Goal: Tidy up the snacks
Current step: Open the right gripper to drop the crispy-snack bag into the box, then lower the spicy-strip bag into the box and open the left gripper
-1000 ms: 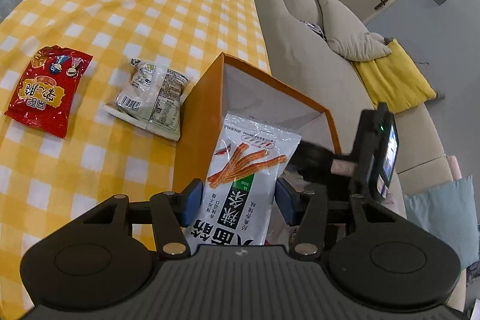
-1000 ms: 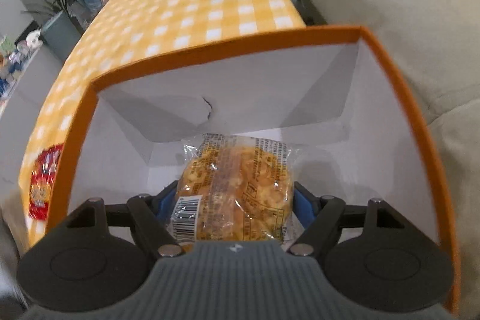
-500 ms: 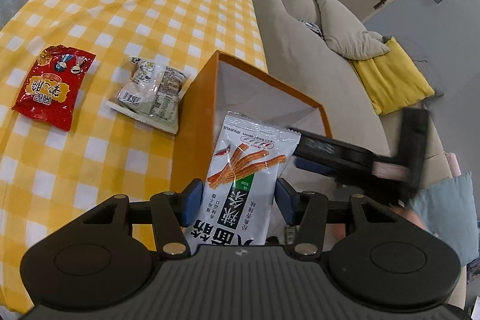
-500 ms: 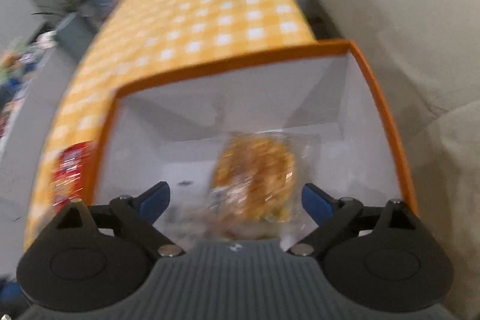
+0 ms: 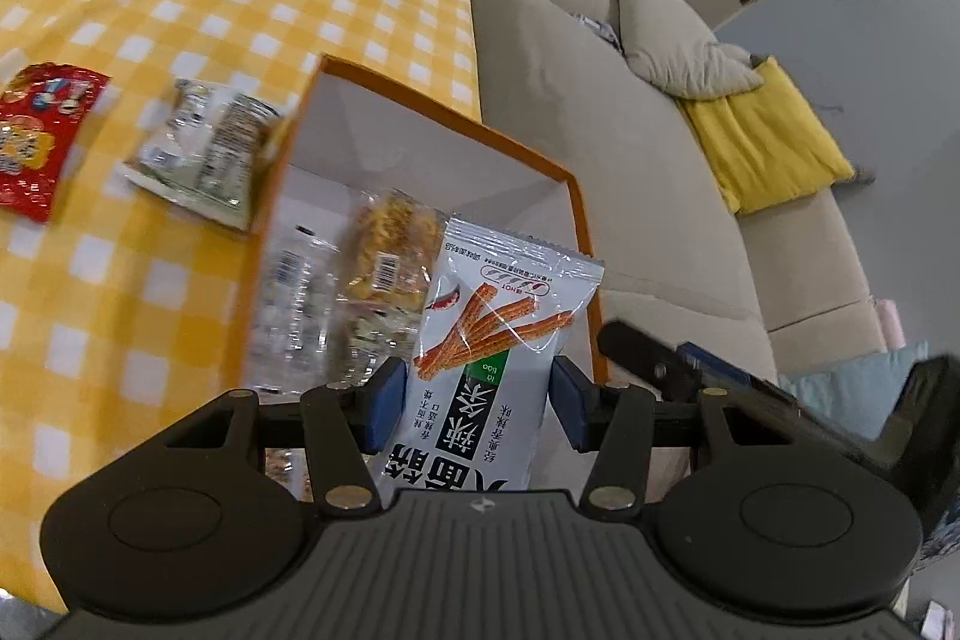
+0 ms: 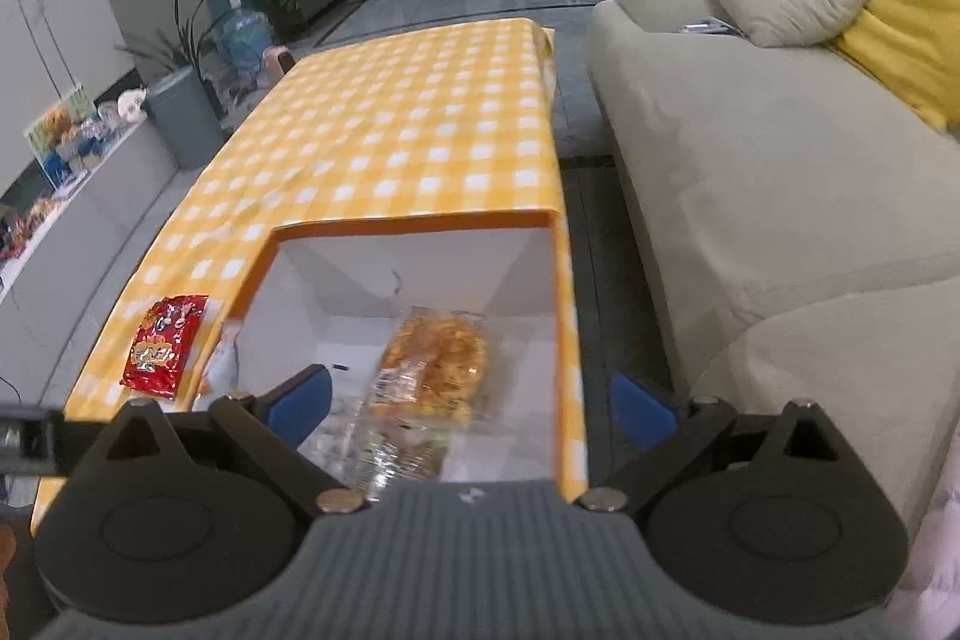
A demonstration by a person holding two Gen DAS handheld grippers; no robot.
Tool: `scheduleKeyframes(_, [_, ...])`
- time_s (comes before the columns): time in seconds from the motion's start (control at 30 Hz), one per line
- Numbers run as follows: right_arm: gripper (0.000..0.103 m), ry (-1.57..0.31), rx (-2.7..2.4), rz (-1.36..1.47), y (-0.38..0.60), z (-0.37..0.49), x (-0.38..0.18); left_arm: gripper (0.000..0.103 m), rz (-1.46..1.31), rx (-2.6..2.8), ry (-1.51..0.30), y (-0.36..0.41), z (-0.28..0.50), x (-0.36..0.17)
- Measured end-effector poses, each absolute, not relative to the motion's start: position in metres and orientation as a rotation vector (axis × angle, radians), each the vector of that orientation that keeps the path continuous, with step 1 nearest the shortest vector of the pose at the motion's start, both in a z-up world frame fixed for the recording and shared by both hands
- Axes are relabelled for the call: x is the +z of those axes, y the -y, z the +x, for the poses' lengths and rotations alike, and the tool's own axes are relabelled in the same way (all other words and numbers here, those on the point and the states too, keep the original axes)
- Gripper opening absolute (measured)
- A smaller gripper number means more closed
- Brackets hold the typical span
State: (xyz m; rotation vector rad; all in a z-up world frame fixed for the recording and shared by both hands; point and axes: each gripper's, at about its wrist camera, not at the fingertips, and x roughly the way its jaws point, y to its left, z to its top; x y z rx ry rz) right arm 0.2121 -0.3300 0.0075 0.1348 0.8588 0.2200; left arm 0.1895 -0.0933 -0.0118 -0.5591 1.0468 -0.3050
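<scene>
Clear packets [image 5: 300, 304] blurred — box [image 5: 420, 118] floor indistinct

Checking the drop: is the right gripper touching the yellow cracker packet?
Apart. The right wrist view shows the right gripper wide open, the yellow cracker packet lying in the orange box beyond its pads.

Orange box [image 6: 414, 226] at the table's near-right corner holds a yellow cracker pack [image 6: 435, 361], possibly atop clear wrappers.
</scene>
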Motion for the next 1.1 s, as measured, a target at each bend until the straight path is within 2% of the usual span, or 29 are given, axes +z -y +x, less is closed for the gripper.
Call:
scheduleKeyframes(0.2, [0.097,-0.889,0.203,0.141,0.362,0.213,-0.017,0.058,-0.53,-0.255,-1.089,0.126,0.216,-0.033])
scheduleKeyframes(0.5, [0.097,-0.877,0.159,0.331,0.406,0.218,-0.035,0.058,-0.592,-0.197,-1.222,0.165,0.25,-0.084])
scheduleKeyframes(0.87, [0.096,-0.899,0.105,0.423,0.421,0.221,-0.047,0.059,-0.563,-0.113,-1.232,0.184,0.256,-0.11])
scheduleKeyframes(1.03, [0.096,-0.895,0.113,0.413,0.419,0.22,-0.046,0.074,-0.471,-0.13,-1.273,0.189,0.254,-0.104])
scheduleKeyframes(1.1, [0.096,-0.899,0.115,0.411,0.419,0.22,-0.046,0.076,-0.486,-0.157,-1.272,0.185,0.251,-0.097])
